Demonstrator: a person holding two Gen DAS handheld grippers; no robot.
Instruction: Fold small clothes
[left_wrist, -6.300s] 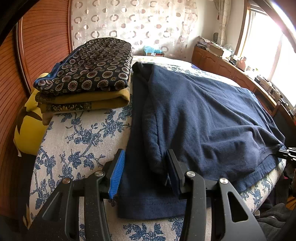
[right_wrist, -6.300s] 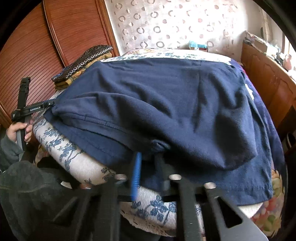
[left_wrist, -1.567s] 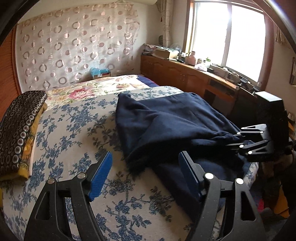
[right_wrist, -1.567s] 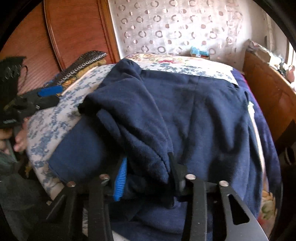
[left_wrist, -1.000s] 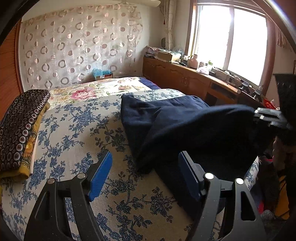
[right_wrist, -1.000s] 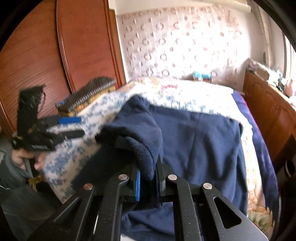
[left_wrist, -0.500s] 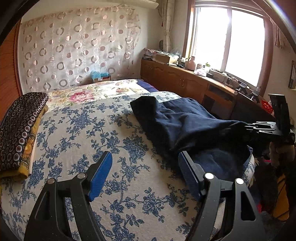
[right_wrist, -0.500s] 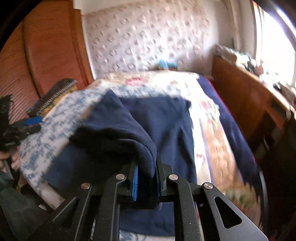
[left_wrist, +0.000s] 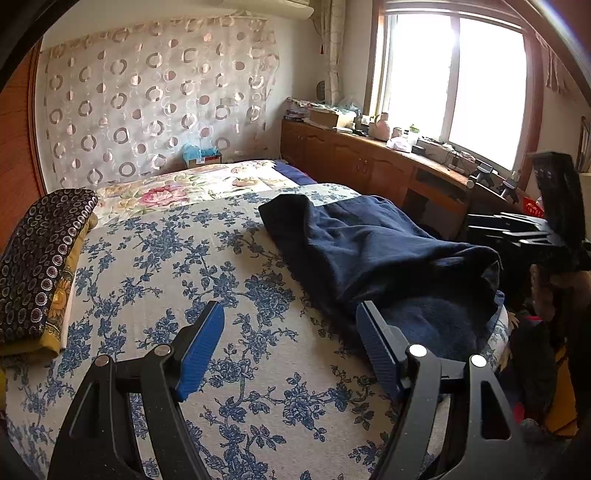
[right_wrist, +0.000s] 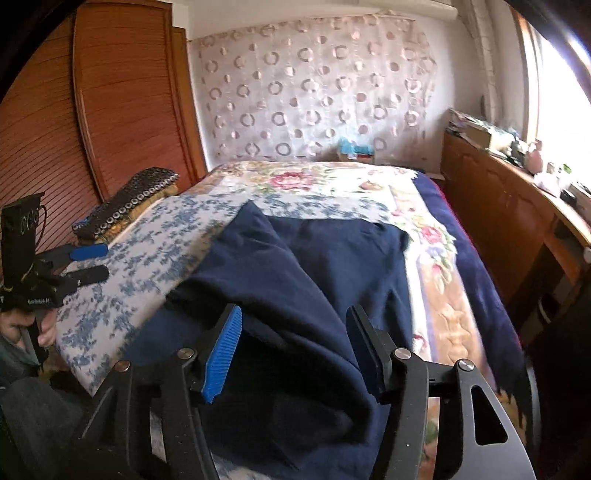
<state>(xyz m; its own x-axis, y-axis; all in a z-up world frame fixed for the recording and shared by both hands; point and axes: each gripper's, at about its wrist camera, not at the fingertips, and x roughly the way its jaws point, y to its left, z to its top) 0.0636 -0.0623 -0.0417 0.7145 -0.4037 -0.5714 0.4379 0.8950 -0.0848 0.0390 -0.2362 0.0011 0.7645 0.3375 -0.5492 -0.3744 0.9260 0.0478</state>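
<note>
From the left wrist camera, the left gripper hovers over the blue-flowered white bedspread with its blue-padded fingers spread wide and nothing between them. The task's thing, a dark navy soft knit garment, lies rumpled along the right side of the bed, one folded layer heaped over another, with its near end sagging toward the mattress edge. The right finger sits just beside that near end but apart from it. A folded stack of dark ring-patterned and mustard-yellow cloth rests well apart at the far left. The right gripper appears at the right edge, side-on and dark, so its jaws cannot be read from here.

From the right wrist camera, the right gripper is plainly open, its blue-ribbed pad on one side and its black pad on the other, with the navy garment lying loose beneath and between them, not pinched. The picture is a little smeared at the right, so the far hem is hard to trace.

Judging by how it drapes and bunches, the fabric is limp, fairly thick and light, not slippery and not fragile. It should hold a crease poorly and drag its lower layer along. A firm pinch on a hem corner or doubled edge, one in each gripper, looks the better hold than the middle of the heap.
</note>
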